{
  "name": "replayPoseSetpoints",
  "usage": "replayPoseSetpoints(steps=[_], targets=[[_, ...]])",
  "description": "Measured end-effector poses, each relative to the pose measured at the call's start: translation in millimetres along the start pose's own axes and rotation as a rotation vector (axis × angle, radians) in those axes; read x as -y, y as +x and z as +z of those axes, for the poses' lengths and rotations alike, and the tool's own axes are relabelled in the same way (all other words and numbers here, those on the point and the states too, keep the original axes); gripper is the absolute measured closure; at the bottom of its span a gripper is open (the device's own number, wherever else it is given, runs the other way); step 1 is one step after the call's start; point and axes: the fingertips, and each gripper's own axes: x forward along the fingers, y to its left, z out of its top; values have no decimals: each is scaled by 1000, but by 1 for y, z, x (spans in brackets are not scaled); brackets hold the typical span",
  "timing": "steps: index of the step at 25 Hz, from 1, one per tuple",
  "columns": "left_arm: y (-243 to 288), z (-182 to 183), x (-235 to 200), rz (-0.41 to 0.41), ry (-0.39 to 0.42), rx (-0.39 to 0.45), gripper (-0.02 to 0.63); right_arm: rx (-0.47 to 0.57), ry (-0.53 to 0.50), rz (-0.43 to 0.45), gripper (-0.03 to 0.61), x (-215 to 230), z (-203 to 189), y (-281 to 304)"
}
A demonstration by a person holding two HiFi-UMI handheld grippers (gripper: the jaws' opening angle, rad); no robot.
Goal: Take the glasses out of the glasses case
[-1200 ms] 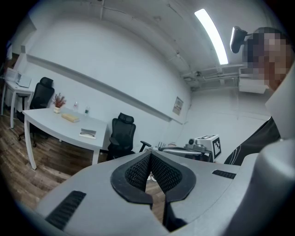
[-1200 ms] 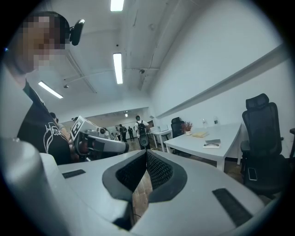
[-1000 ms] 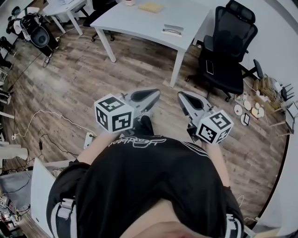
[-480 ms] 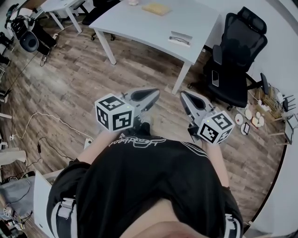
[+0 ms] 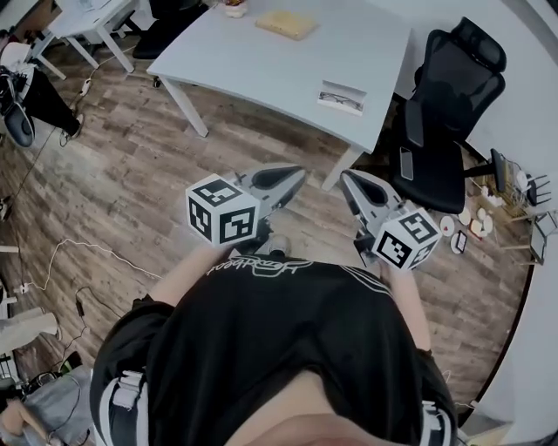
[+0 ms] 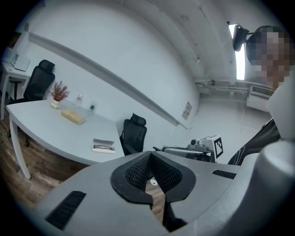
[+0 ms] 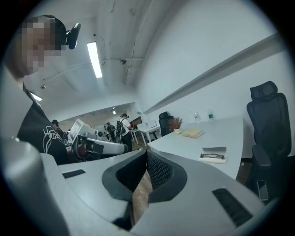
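Note:
An open white glasses case (image 5: 342, 97) with dark glasses inside lies near the right edge of the white table (image 5: 261, 61). It also shows in the left gripper view as the case (image 6: 103, 146) and in the right gripper view as the case (image 7: 213, 156). Both grippers are held close to my body over the wooden floor, well short of the table. My left gripper (image 5: 301, 172) is shut with nothing in it, jaws together (image 6: 150, 155). My right gripper (image 5: 344, 177) is also shut and empty (image 7: 146, 155).
A tan box (image 5: 288, 23) and a small potted plant (image 5: 234, 7) sit at the far side of the table. A black office chair (image 5: 449, 113) with a phone (image 5: 406, 163) on its seat stands right of the table. Cables (image 5: 78, 253) trail on the floor at left.
The table and glasses case have come nearer and lower in the head view as I walk towards them. Both grippers stay shut in front of my body.

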Motion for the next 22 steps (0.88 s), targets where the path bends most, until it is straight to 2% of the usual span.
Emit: replayPoseSetpoints(steps=[9,17,22], targets=[[14,40,-89,-29,-2,3,606,15,-24,-99,569,39,27,67],[34,48,-112,-60,-13,7,606,10,-21,-133,571,63,26,81],[58,52,-121,-64,5,-11,606,46,33,-114,569,88,28,81]])
